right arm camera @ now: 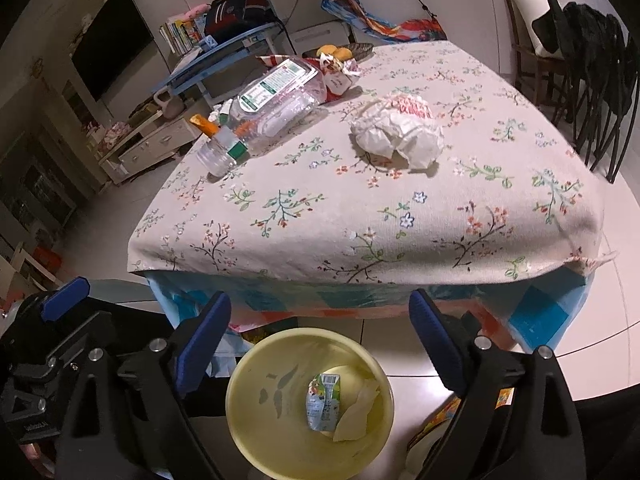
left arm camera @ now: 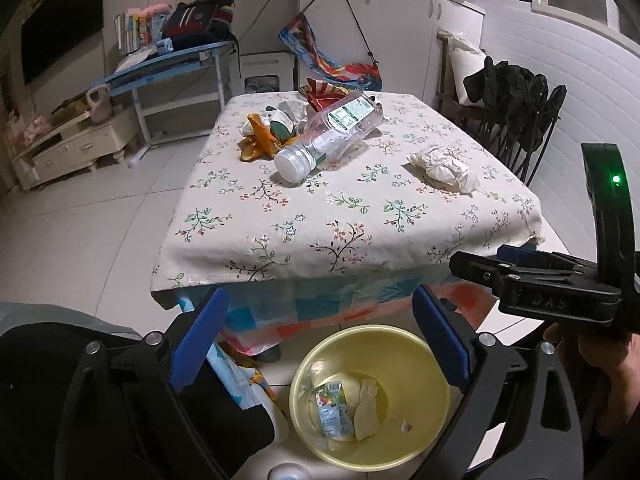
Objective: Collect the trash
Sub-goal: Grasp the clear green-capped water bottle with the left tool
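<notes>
A yellow bin (left arm camera: pixel 420 364) (right arm camera: pixel 256 384) stands on the floor under the near table edge, holding a small drink carton (right arm camera: pixel 322 404) and a pale peel (right arm camera: pixel 358 416). My left gripper (left arm camera: pixel 320 292) hangs open above the bin, nothing between its blue pads. My right gripper (right arm camera: pixel 320 295) is open and empty over the same bin. On the floral tablecloth (left arm camera: pixel 340 232) lie a clear plastic bottle (left arm camera: pixel 328 132) (right arm camera: pixel 276 104), a crumpled white paper (left arm camera: pixel 442 168) (right arm camera: pixel 400 132), orange peel (left arm camera: pixel 256 140) and a red wrapper (left arm camera: pixel 320 94).
Dark folding chairs (left arm camera: pixel 520 112) stand right of the table. A blue desk (left arm camera: pixel 168 64) with books and a bag is at the back left, with a low cream cabinet (left arm camera: pixel 72 148) beside it. A basket of fruit (right arm camera: pixel 344 52) sits at the table's far edge.
</notes>
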{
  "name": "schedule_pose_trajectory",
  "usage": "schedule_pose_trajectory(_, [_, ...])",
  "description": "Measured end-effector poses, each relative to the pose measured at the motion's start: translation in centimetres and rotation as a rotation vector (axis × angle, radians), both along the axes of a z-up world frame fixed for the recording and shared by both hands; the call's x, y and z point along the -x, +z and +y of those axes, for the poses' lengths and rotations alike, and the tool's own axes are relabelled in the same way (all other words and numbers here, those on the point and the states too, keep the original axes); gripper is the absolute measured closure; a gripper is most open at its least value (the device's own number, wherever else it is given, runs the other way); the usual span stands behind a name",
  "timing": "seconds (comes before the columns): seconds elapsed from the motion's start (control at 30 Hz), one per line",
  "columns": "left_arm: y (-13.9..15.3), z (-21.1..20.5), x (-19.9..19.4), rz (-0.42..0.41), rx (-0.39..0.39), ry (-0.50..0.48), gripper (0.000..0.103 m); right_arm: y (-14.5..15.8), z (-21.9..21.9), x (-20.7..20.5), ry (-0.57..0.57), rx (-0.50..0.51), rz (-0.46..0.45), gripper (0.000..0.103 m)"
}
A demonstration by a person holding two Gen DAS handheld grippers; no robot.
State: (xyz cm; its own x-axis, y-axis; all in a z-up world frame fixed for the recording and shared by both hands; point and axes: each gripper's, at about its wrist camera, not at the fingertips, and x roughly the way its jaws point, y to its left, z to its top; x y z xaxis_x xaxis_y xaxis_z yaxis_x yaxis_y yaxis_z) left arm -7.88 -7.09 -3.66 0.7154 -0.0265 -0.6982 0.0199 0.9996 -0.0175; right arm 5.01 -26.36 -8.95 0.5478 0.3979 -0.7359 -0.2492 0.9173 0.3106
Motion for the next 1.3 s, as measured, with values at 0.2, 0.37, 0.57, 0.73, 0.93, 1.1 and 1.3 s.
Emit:
schedule_pose_trajectory(0.2, [1.1,0.2,-1.0,-0.029,0.025,-0.004,0.012,1.6,0.1,-0.4,0.007,0.006,-0.042,0.012])
schedule_pose_trajectory(0.37, [2.7,0.2,-2.7,-0.083,-0.03,-0.021,0.012,3.2,0.1,-1.8,0.034,0.05,-0.08,0.011])
schedule_pose_trajectory(0.57, [4.4,1.3,-5.7,-0.126,-0.065,-0.022,0.012,4.5,-0.9,-4.7,0.042,0.122,-0.094,0.01])
schedule_pose_trajectory(0.73, [4.6,1.4,-9.1,-0.135,-0.096,-0.043,0.012,4.2,-1.4,-7.1,0.036,0.157,-0.064,0.01])
schedule_pose_trajectory(0.93, [4.0,0.0,-13.4,-0.118,-0.14,-0.116,0.012,3.0,-1.1,-9.5,0.039,0.187,-0.026,0.01])
schedule_pose_trajectory(1.1, [3.1,-1.8,-16.4,-0.102,-0.184,-0.176,0.012,2.0,-2.1,-10.9,-0.004,0.176,0.006,0.01])
schedule_pose_trajectory(1.3, [1.5,-4.6,-19.8,-0.089,-0.3,-0.251,0.012,1.3,-2.3,-12.1,-0.027,0.179,0.034,0.01])
